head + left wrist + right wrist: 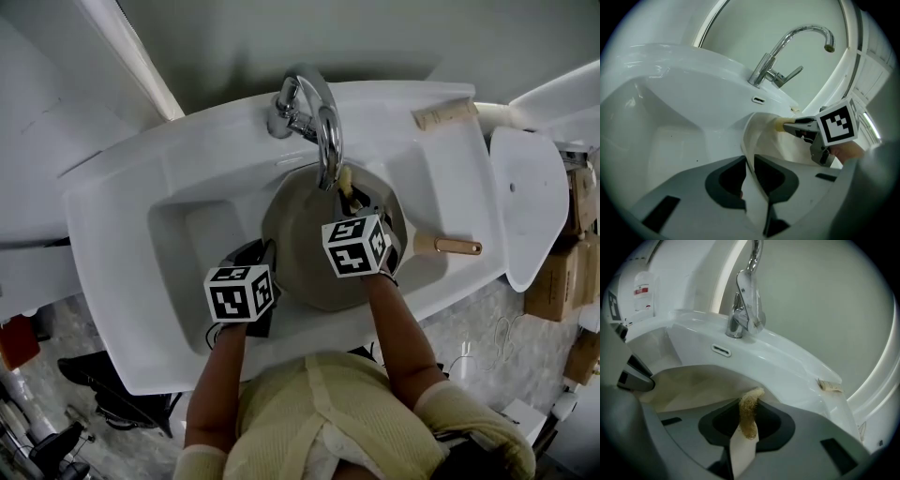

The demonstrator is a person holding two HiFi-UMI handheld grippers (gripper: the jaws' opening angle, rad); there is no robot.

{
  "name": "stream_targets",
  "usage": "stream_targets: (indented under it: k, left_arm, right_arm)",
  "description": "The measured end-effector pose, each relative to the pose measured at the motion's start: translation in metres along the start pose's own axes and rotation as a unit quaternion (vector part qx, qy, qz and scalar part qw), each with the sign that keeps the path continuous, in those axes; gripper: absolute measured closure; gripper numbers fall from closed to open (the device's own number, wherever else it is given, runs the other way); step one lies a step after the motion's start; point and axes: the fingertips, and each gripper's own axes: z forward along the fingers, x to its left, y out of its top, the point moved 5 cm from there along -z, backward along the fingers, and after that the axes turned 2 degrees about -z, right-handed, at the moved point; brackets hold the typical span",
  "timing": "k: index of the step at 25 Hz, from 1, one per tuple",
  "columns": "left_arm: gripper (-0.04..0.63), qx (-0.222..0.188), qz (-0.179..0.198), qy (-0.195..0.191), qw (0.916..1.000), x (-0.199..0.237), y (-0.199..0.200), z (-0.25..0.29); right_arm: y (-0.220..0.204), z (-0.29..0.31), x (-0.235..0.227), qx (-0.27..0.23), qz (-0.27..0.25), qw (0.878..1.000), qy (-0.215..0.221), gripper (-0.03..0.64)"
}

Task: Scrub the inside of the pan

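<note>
Within the sink [112, 220], the rigid, probably slippery pan [300, 258] is clamped at its rim by the left gripper [751, 178]; a soft scrubber [749, 413] is pinched in the right gripper [746, 430].

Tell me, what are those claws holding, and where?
Left gripper clamps the pan by its rim; right gripper pinches a fibrous scrubber by one end.

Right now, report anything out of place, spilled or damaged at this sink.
Nothing looks spilled or broken. The pan sits in the sink under the tap, its rim in the jaws of the left gripper; the right gripper holds a scrubber inside it. A small tan thing lies loose on the sink's right ledge; I cannot tell what.
</note>
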Motion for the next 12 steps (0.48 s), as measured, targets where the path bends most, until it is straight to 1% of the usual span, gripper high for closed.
stream_targets:
  k: [2, 6, 12]
  left_arm:
    - [0.491, 0.0, 0.003, -0.002, 1.0, 0.0, 0.0, 0.0]
    - [0.489, 0.001, 0.006, -0.005, 1.0, -0.001, 0.001, 0.0]
    - [0.489, 0.001, 0.004, -0.007, 1.0, 0.0, -0.001, 0.0]
  right_arm:
    - [-0.001, 0.003, 0.002, 0.001, -0.004, 1.0, -0.001, 0.529]
    - [-0.003, 0.01, 0.009, 0.003, -0.006, 1.0, 0.013, 0.529]
    - [-0.002, 0.015, 0.022, -0.001, -0.026, 0.999, 0.026, 0.529]
